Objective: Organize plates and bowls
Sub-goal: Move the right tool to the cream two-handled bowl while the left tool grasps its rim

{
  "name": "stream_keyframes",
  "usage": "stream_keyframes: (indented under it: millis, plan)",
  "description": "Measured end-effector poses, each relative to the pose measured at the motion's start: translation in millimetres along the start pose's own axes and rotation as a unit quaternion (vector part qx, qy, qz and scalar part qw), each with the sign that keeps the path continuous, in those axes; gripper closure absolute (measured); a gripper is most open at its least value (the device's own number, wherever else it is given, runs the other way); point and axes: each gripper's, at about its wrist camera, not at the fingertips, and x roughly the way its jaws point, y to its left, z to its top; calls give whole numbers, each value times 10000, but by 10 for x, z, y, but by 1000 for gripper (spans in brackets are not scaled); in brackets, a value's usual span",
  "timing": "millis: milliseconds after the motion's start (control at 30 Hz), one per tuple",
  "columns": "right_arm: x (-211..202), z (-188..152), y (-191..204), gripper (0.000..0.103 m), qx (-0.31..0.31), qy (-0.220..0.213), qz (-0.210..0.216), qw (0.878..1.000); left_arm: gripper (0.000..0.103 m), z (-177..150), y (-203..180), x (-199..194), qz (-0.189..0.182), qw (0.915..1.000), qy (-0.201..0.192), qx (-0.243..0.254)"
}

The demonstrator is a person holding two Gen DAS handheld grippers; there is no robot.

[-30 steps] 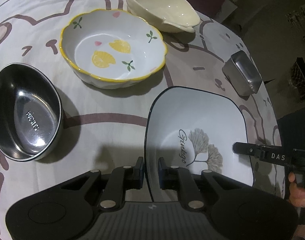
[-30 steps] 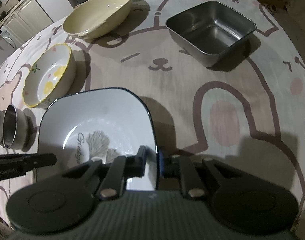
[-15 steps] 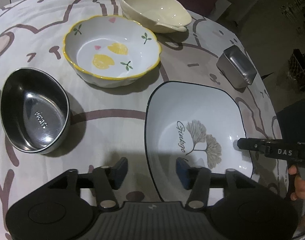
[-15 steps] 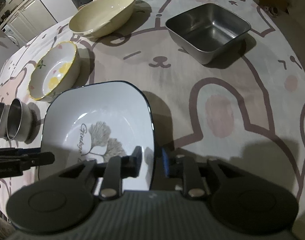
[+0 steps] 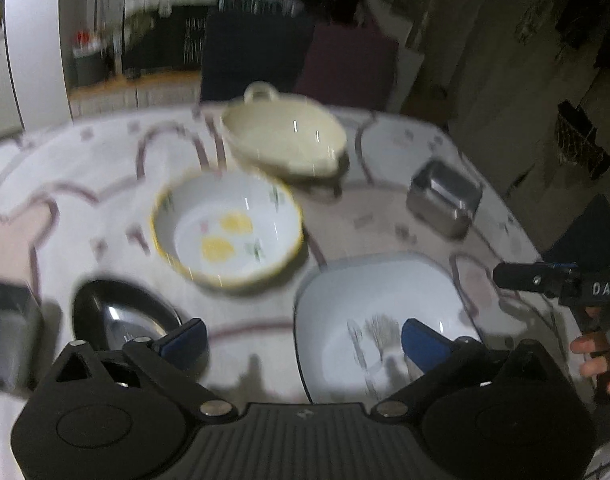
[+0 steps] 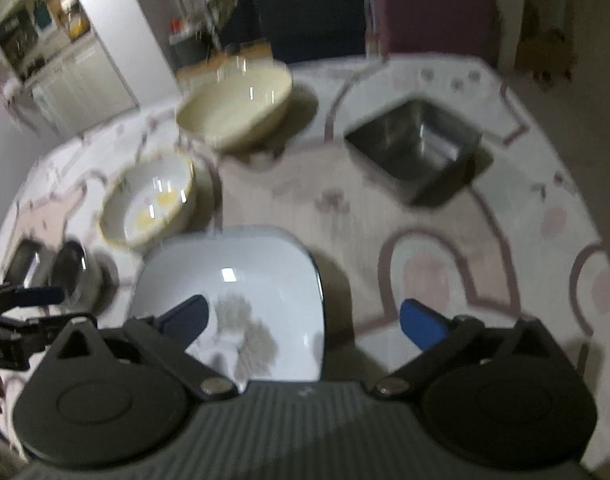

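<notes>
A white square plate with a dark rim and a leaf print lies flat on the bear-patterned tablecloth. My left gripper hovers above the plate's left edge. Its jaws are opening wide and touch nothing. My right gripper hangs over the right edge of the same plate, its jaws likewise opening with nothing gripped. Behind the plate stand a lemon-print bowl, a cream handled dish and a square steel container. Both views are blurred.
An oval steel bowl and another steel vessel sit at the left. A person's hand holds the right gripper's handle. Dark and maroon chairs stand beyond the table's far edge, with cabinets to the left.
Both grippers let go of the plate's opposite edges, spread wide and rose away from the table. The plate stays lying where it was. More of the room now shows.
</notes>
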Motion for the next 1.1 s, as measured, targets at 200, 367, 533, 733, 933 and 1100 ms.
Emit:
stream_keyframes:
  millis: [200,367,533,733,933,1100]
  plan:
    - [-101,325,128,0,417,-912,288,9945,0,346,111,-105,6,9980,-568,-263]
    - [60,724,224,0,834,-1342,446,9864,0,709,212,-15,74,9944,-935,-476]
    - [399,1073,192,0,1502,-1359,584,9775,0,1048,376,203,176,9913,-1192,-534]
    - [1035,1269,155,0,2501,-1035,721,9600,0,1415,604,624,293,9911,-1197,-496]
    - [1609,1240,151,23,3315,-479,1190,9347,0,1737,769,1012,425,9905,-1250,-382]
    - [1889,1188,159,55,3629,-177,1423,9207,0,1873,824,1257,538,9907,-1204,-329]
